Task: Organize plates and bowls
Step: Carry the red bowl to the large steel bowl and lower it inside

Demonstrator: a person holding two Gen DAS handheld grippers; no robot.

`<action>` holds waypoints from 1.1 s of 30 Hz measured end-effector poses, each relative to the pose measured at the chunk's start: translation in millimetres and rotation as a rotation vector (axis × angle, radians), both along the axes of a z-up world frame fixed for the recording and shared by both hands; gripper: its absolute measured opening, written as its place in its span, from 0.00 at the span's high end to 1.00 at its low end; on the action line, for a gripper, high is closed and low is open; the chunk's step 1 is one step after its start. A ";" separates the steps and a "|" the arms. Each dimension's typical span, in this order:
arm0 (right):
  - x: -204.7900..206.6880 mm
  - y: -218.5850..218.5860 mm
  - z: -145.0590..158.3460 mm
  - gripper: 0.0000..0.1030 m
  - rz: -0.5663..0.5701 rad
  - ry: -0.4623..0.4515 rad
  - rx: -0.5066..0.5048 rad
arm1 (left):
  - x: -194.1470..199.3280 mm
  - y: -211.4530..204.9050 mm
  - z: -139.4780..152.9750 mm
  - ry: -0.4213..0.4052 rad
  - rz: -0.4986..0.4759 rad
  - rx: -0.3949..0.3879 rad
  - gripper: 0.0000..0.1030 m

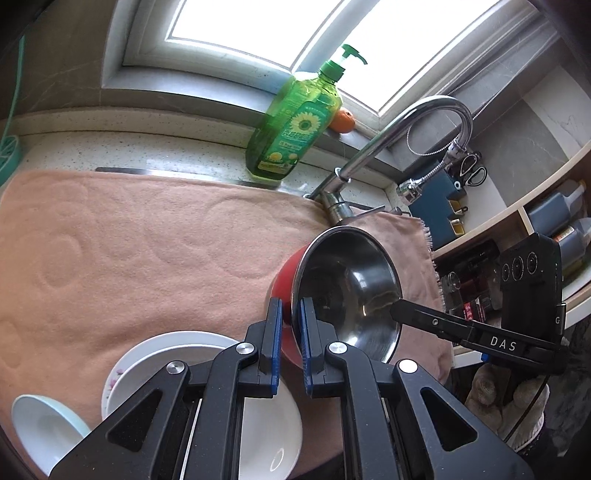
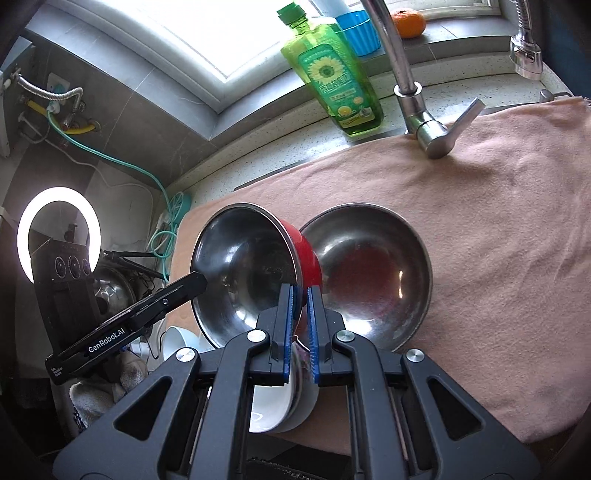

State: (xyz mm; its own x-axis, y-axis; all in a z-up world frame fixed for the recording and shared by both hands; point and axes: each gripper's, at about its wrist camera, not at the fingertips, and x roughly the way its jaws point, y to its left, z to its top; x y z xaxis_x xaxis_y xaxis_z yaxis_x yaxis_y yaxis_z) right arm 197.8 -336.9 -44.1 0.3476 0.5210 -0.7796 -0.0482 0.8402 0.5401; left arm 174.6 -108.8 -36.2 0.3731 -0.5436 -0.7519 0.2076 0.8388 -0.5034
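Observation:
A bowl, red outside and steel inside [image 1: 351, 288], hangs tilted above the pink towel [image 1: 129, 240]. My left gripper [image 1: 291, 306] is shut on its near rim. My right gripper [image 2: 301, 291] is shut on the opposite rim of the same bowl [image 2: 243, 269]. The right gripper's finger [image 1: 397, 308] shows at the bowl's far edge in the left wrist view. A second steel bowl [image 2: 369, 273] rests upright on the towel just right of the held one. White bowls [image 1: 266, 424] and a floral plate [image 1: 122, 373] lie below, beside a pale blue bowl [image 1: 40, 417].
A green dish-soap bottle [image 1: 291, 122] and a curved faucet [image 1: 436, 107] stand behind the towel, with an orange [image 1: 343, 120] on the sill. A blue cup [image 2: 360, 31] is near the window. Shelves with bottles [image 1: 554, 221] are to the right, a ring light [image 2: 59, 232] to the left.

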 end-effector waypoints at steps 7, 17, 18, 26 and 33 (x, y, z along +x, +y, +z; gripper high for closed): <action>5.0 -23.4 -18.1 0.93 -0.007 0.019 -0.074 | 9.3 -34.8 -15.8 0.023 -0.046 0.056 0.92; 15.9 -27.4 -38.9 0.93 0.027 0.048 -0.137 | 18.4 -58.6 -37.8 0.058 -0.063 0.142 0.93; 16.7 -27.1 -40.4 0.93 0.031 0.050 -0.142 | 19.1 -59.1 -39.5 0.062 -0.064 0.146 0.93; 18.9 -24.0 -48.4 0.93 0.054 0.068 -0.169 | 20.4 -63.9 -49.4 0.083 -0.079 0.183 0.93; 20.5 -22.5 -53.5 0.93 0.052 0.081 -0.182 | 21.0 -68.5 -54.1 0.095 -0.090 0.205 0.93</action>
State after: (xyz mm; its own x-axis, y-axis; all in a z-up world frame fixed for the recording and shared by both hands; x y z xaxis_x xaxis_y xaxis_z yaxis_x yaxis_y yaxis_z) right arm 218.3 -359.4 -97.6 0.2558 0.3850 -0.8868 -0.0569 0.9217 0.3837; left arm 195.6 -177.3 -90.2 0.2526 -0.4042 -0.8791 0.2460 0.9055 -0.3457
